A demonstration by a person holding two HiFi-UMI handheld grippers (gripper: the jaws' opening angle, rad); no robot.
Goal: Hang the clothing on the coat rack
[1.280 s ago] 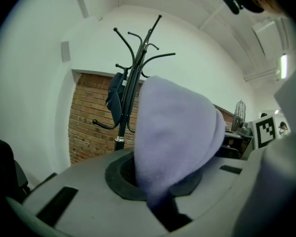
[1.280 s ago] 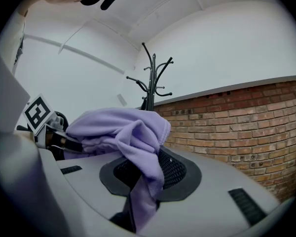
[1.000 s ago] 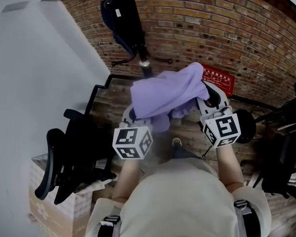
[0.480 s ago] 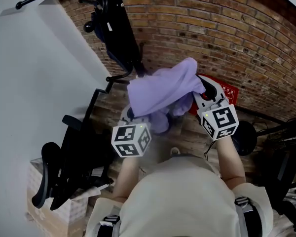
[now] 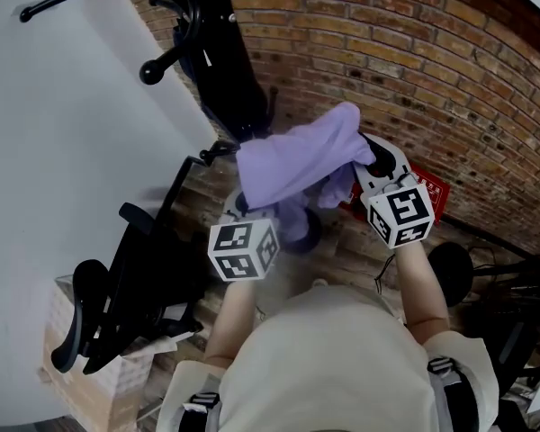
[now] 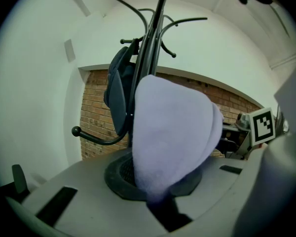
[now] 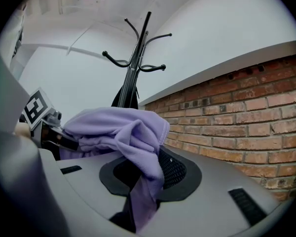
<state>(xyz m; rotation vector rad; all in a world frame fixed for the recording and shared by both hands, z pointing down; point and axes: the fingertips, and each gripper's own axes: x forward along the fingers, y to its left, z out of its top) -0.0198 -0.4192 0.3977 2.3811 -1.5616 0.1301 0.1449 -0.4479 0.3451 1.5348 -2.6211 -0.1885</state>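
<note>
A lilac garment [image 5: 299, 165] is stretched between my two grippers in front of me. My left gripper [image 5: 244, 211] is shut on one end of the garment [image 6: 175, 137], which fills the middle of the left gripper view. My right gripper [image 5: 367, 162] is shut on the other end, and the cloth [image 7: 123, 135] bunches over its jaws and hangs into the gap. The black coat rack [image 5: 218, 48] stands ahead and to the left by the brick wall. Its curved hooks [image 6: 96, 138] show in the left gripper view, and a dark blue garment [image 6: 116, 95] hangs on it. The rack's top [image 7: 137, 53] shows in the right gripper view.
A black office chair [image 5: 130, 277] stands at the left, above a cardboard box [image 5: 76, 381]. A white wall [image 5: 63, 124] runs along the left and a brick wall [image 5: 414, 70] behind. A red sign [image 5: 427, 192] leans at the brick wall's foot. Dark stands [image 5: 513, 277] are at the right.
Both grippers have carried the lilac garment closer to the coat rack, which now looms larger at the upper left. The red sign has slid to the right.
</note>
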